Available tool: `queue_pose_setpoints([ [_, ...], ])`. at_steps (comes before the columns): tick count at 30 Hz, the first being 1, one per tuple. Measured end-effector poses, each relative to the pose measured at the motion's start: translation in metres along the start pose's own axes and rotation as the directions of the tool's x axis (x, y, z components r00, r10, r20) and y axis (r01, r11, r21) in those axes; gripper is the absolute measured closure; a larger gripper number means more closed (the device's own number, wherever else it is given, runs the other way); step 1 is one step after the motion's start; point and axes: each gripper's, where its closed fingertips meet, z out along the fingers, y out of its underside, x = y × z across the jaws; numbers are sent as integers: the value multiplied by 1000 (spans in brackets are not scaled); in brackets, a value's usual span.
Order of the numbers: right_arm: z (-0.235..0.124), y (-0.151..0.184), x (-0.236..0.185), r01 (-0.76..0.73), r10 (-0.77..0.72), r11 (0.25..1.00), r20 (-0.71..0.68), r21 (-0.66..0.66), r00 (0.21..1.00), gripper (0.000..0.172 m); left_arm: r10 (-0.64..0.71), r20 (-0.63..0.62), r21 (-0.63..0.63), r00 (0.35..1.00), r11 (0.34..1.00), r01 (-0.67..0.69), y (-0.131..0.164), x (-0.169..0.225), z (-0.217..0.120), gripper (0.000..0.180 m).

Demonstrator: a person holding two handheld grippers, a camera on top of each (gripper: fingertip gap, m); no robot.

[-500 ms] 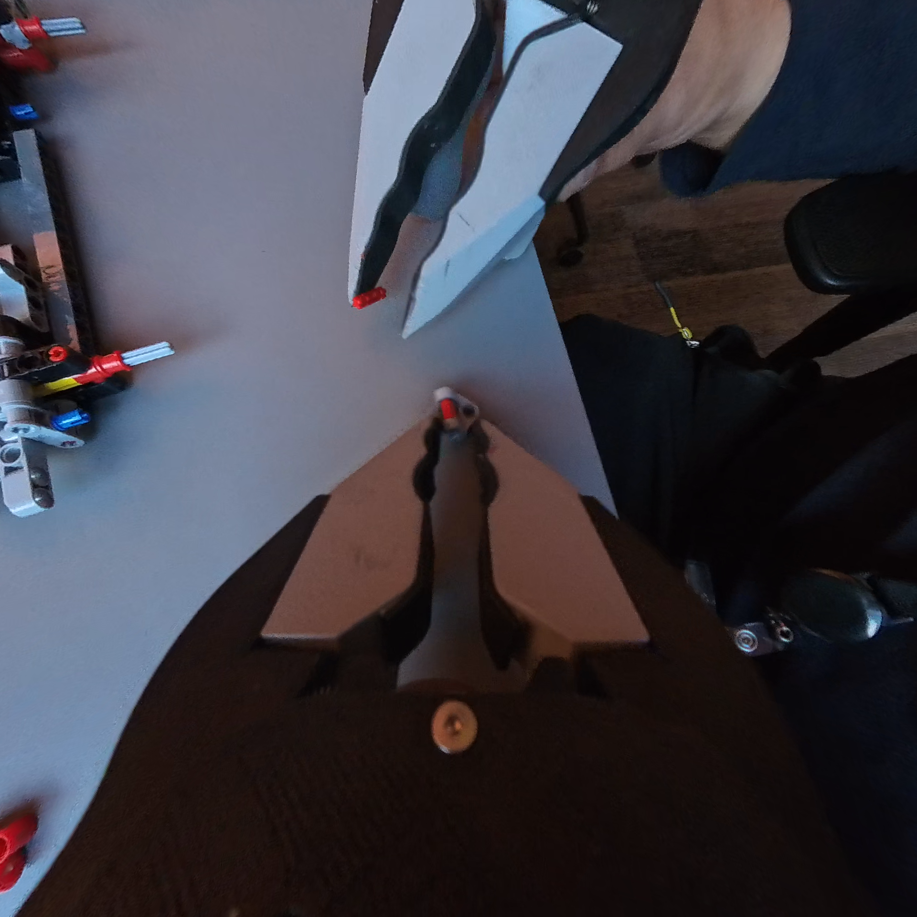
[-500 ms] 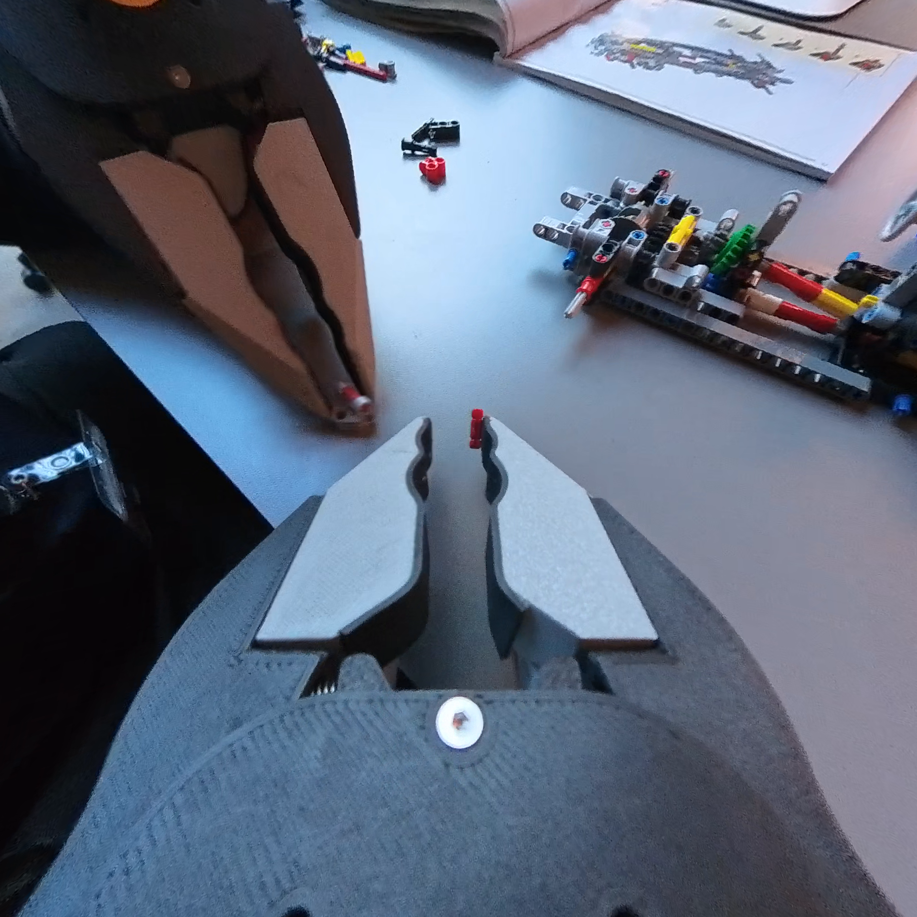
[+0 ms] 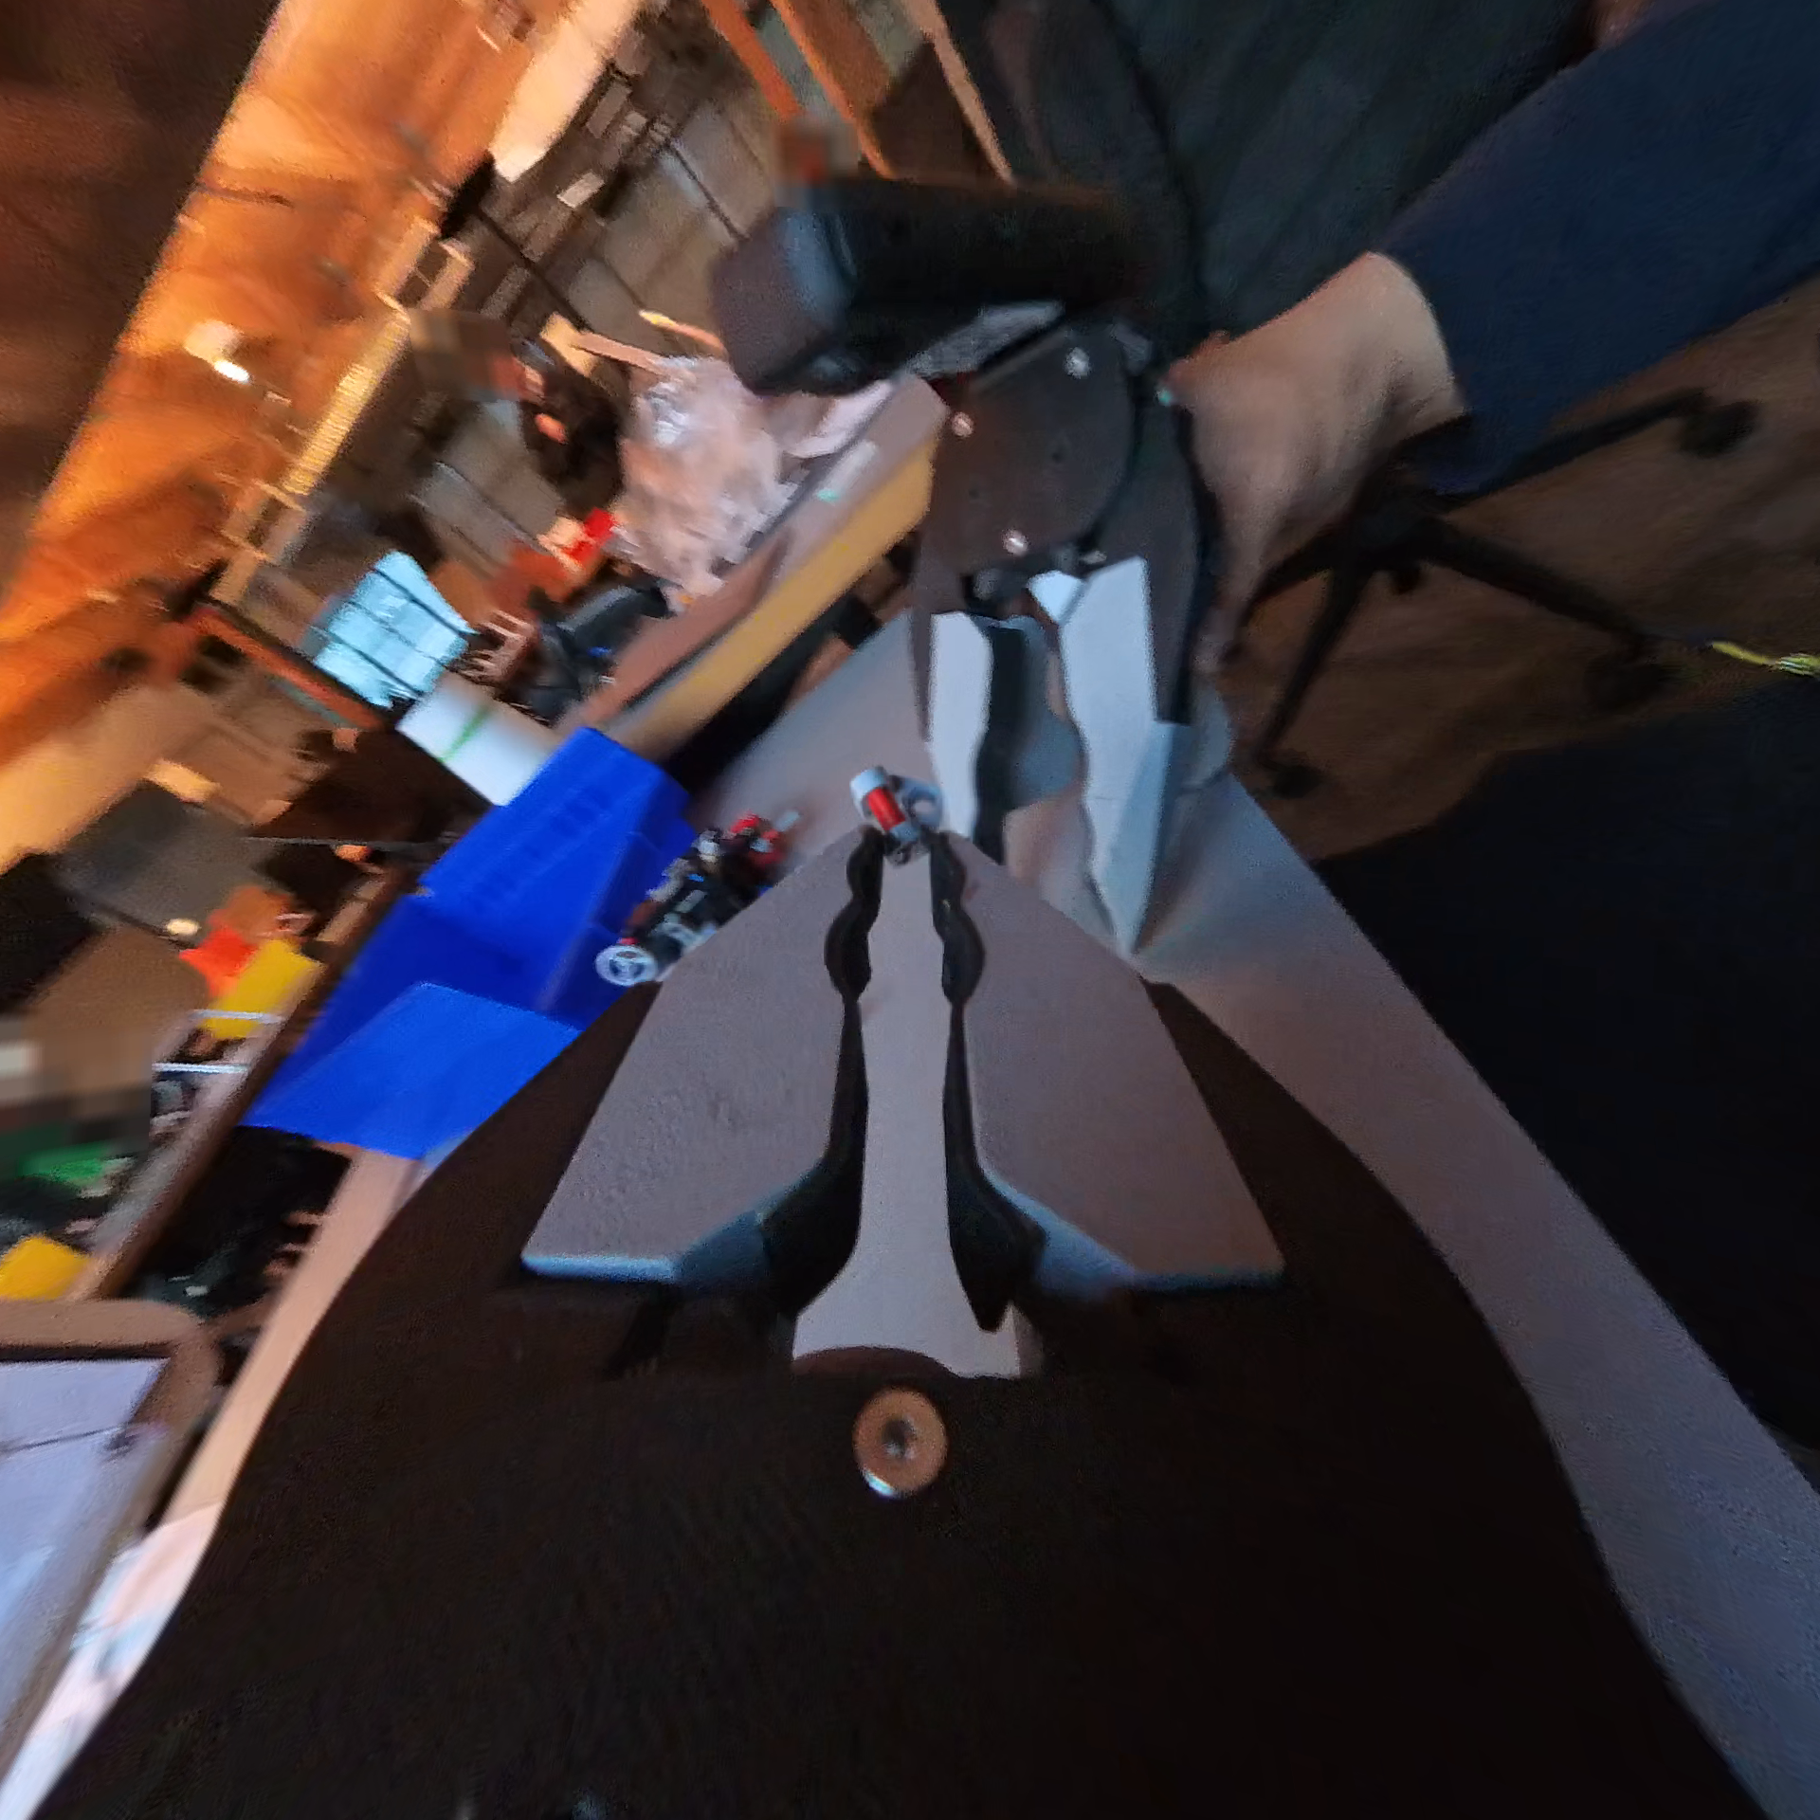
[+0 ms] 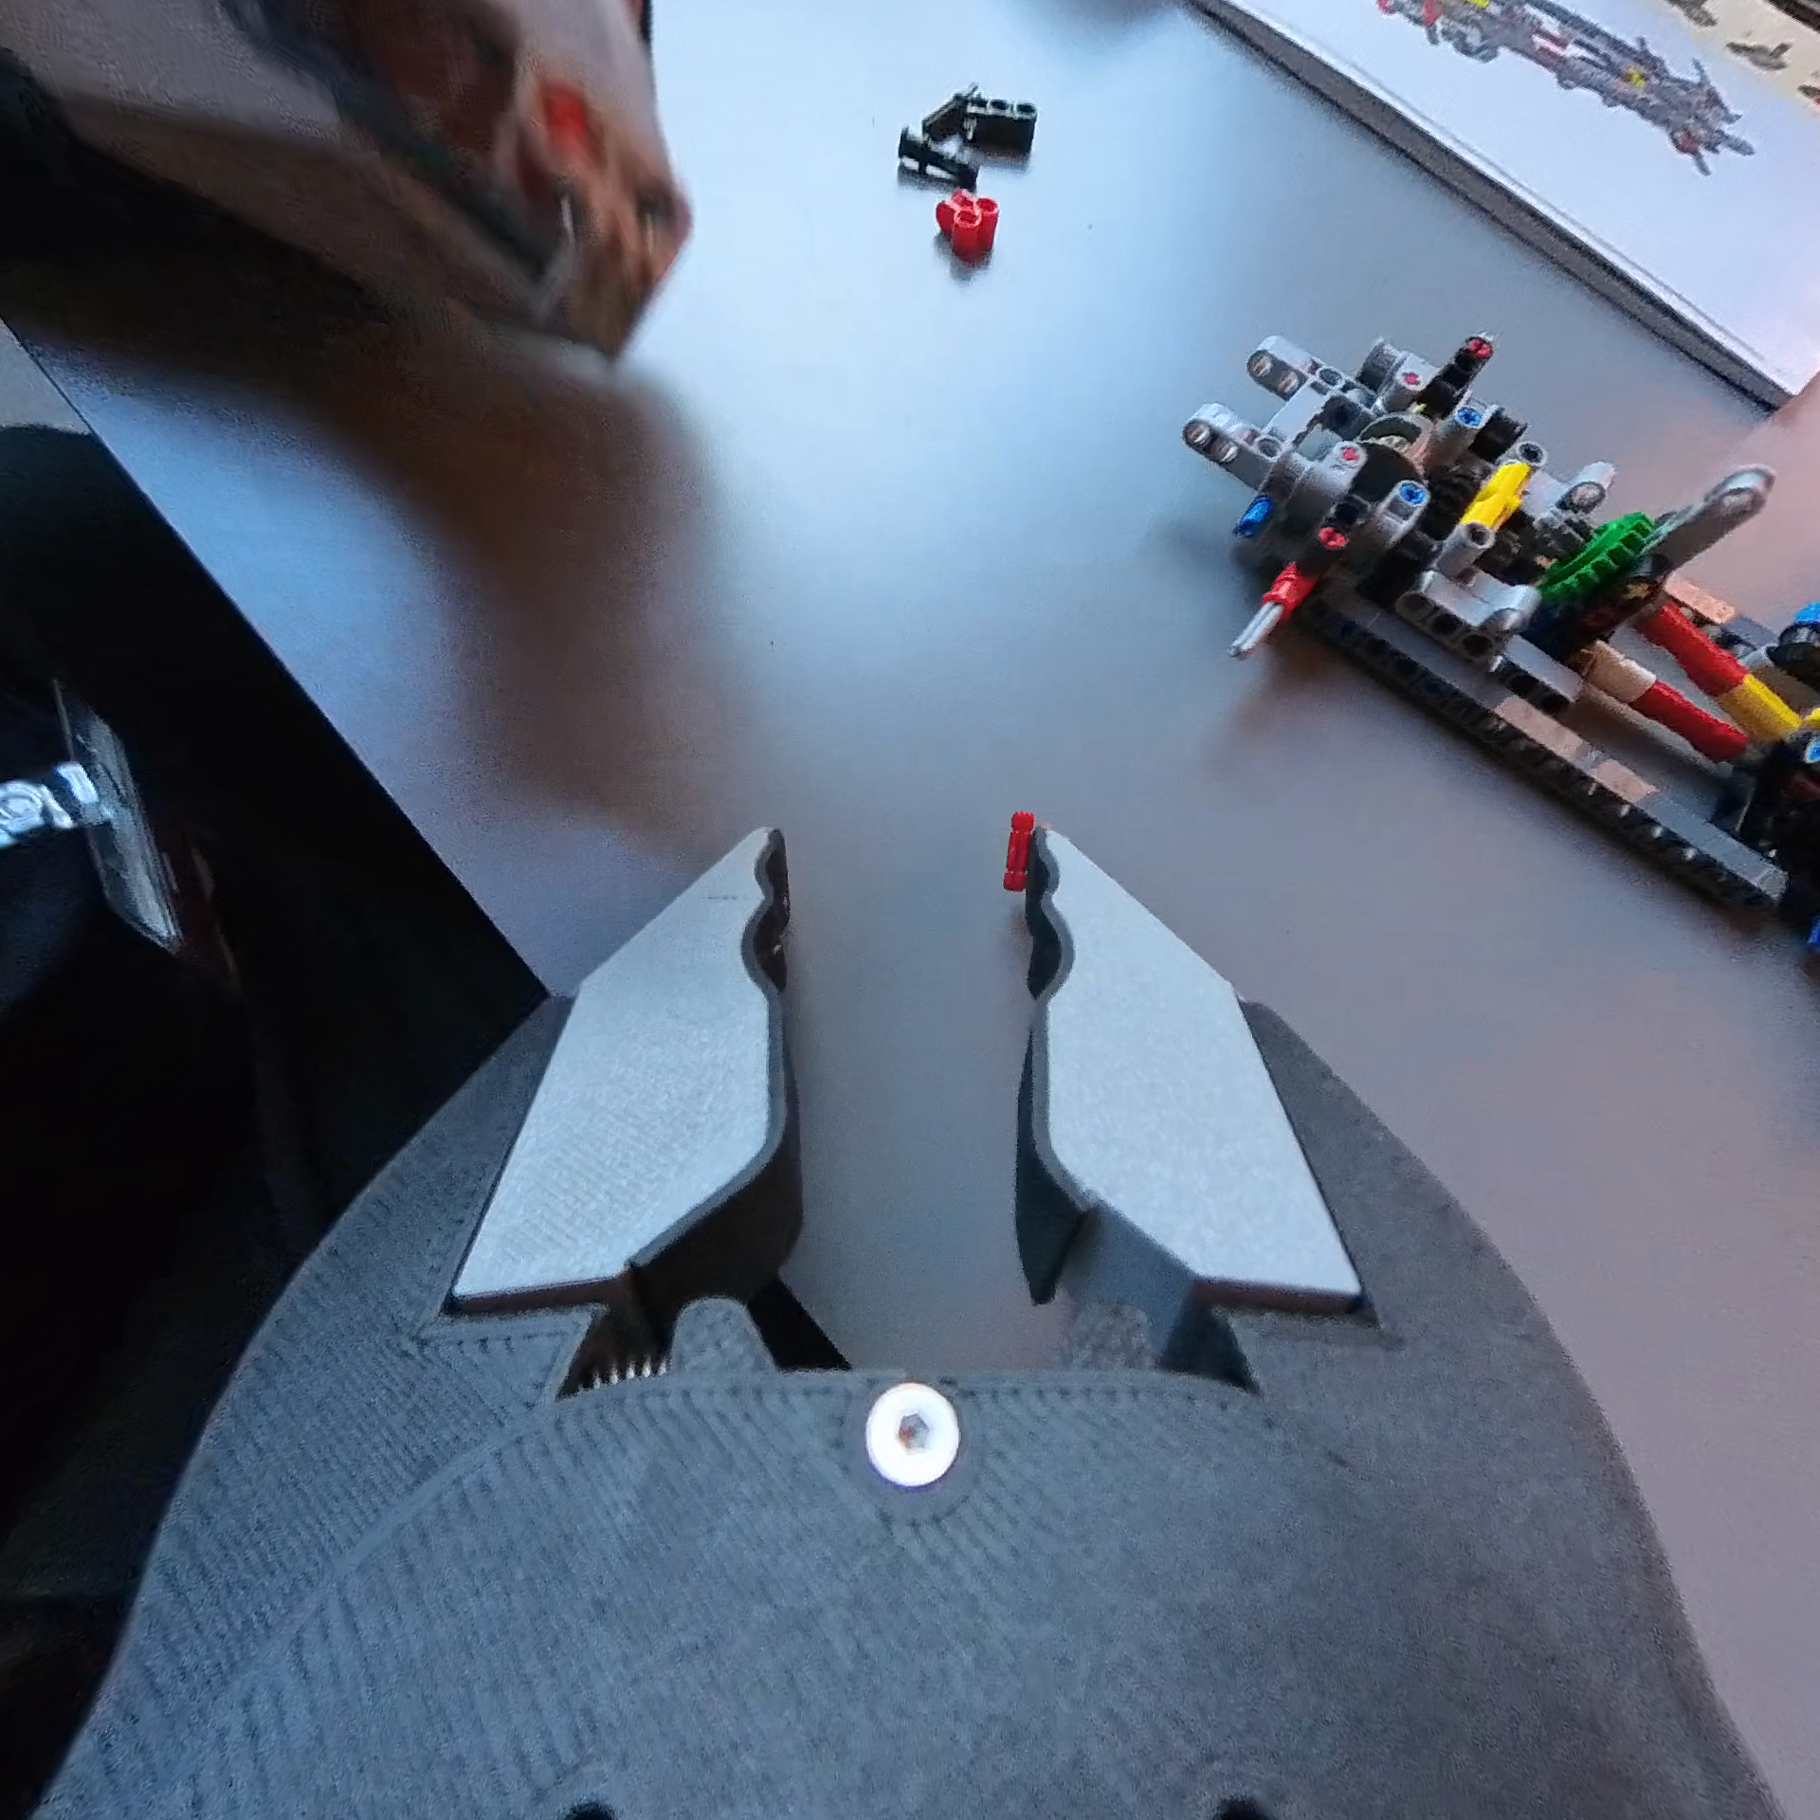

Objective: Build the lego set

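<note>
The grey connector (image 3: pixel 891 812) with a red sleeve on it sits in the tips of the left gripper (image 3: pixel 901 849). The jaws are drawn narrow and both pads press on its lower end. It is held in the air, well away from the model (image 4: pixel 1477 552), on the side nearer the person. This view is motion-blurred, so the connector's finer shape is hard to tell.

A small red pin (image 4: pixel 1021 850) stands against the inner tip of one finger of the right gripper (image 4: pixel 901 857). The jaws are wide, the other finger (image 4: pixel 763 886) is well apart from the pin, and nothing is clamped. The pin lies just above the grey worktop (image 4: pixel 985 492), near the model's pointed front end and apart from it.

Past the model lies an open booklet (image 4: pixel 1576 148). Well off its front end lie a few black pieces (image 4: pixel 965 128) and a red piece (image 4: pixel 968 225), touching nothing.

From the left wrist, blue bins (image 3: pixel 492 906) stand behind the model, and a person's hand (image 3: pixel 1310 414) grips the right gripper's handle.
</note>
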Motion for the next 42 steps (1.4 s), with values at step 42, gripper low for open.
queue_pose_setpoints([
  [42, 33, -60, 12, 2, -3, 993, 7, 120, 1000, 135, -713, -130, -580, 689, 618, 531, 108, 25, -39, 173],
])
